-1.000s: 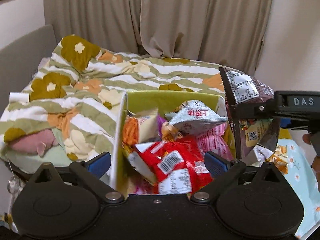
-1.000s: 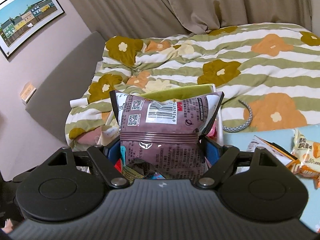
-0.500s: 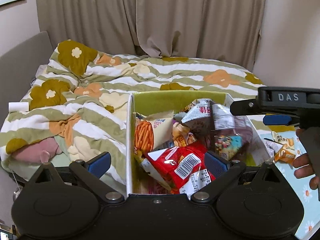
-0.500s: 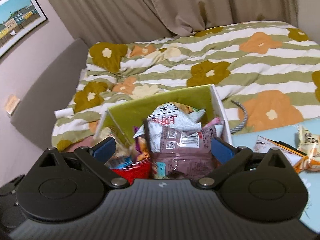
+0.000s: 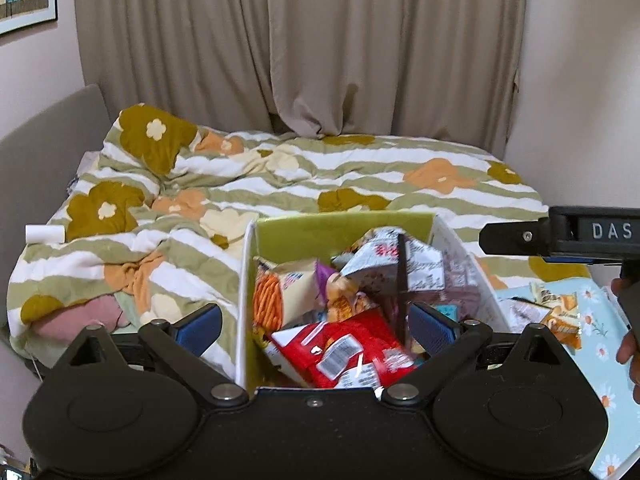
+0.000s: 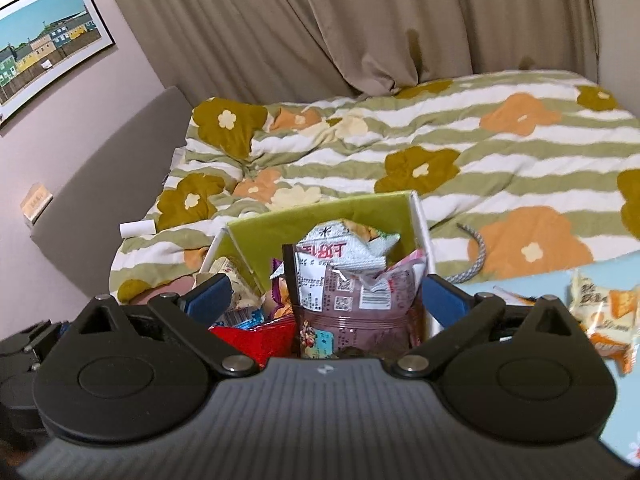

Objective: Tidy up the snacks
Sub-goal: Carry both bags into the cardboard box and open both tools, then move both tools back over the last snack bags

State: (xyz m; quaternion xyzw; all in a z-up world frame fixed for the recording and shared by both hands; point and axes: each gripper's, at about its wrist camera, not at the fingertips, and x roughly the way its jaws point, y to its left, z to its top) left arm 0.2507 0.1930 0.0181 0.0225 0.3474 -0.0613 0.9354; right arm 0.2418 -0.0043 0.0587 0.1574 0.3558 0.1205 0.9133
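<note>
**A:** Where's the brown snack bag (image 6: 362,312) vs. your right gripper (image 6: 326,300)?

**B:** It's in the green-lined box (image 6: 320,216), standing upright at the box's right side, leaning on the white wall. Your right gripper sits just above & behind it w/ jaws spread to their widest; the bag shows in the gap btw the blue pads (image 6: 210,294) but neither pad touches it. Nothing pinched.

**A:** And your left gripper (image 5: 316,324)?

**B:** Also spread wide, nothing gripped. It hangs over the near edge of the same box (image 5: 344,228); left pad is outside the box's left wall, right pad over the snacks. A red packet (image 5: 340,350) lies btw the fingers, below them, not touched. The brown bag (image 5: 404,280) shows edge-on here, just inside the right pad.

**A:** Rest of the box?

**B:** Silver-white packet (image 6: 344,246) at the back, orange-stick bag (image 5: 280,284) at left. More packets (image 6: 604,312) lie outside on the blue floral cloth (image 5: 600,360), to the box's right, apart from both grippers. Striped flower duvet (image 6: 440,152) beyond.
</note>
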